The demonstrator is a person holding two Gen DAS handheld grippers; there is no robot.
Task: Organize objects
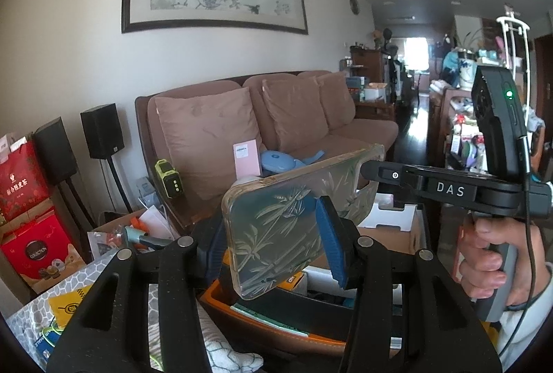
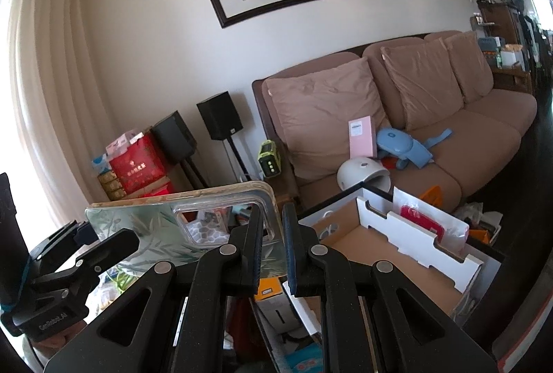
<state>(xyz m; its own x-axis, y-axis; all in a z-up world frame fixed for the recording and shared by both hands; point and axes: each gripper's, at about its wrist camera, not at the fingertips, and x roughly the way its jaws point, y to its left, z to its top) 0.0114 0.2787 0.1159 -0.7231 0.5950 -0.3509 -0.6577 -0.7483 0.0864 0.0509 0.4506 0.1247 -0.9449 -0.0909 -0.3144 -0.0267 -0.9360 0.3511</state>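
The left tool (image 1: 273, 241) grips a clear plastic phone case printed with green bamboo leaves (image 1: 297, 217), its blue-padded fingers (image 1: 331, 245) pressing on the case's two long edges. The right tool (image 2: 273, 248) is clenched on the same case (image 2: 155, 228) at its far end, by the camera cut-out, with the case's rim pinched between its nearly closed pads. The case thus hangs in the air between both tools, tilted, in front of the brown fabric sofa (image 1: 311, 131). A person's hand (image 1: 490, 262) wraps the right tool's handle. Below the case, nearer than the sofa, sits an open white cardboard box with slotted dividers (image 2: 414, 235). On the sofa's seat lie a pink flat box (image 2: 361, 136), a light-blue plastic gadget (image 2: 401, 145) and a white dome-shaped device (image 2: 359, 172). Left of the sofa stand two black speakers (image 2: 219, 121).
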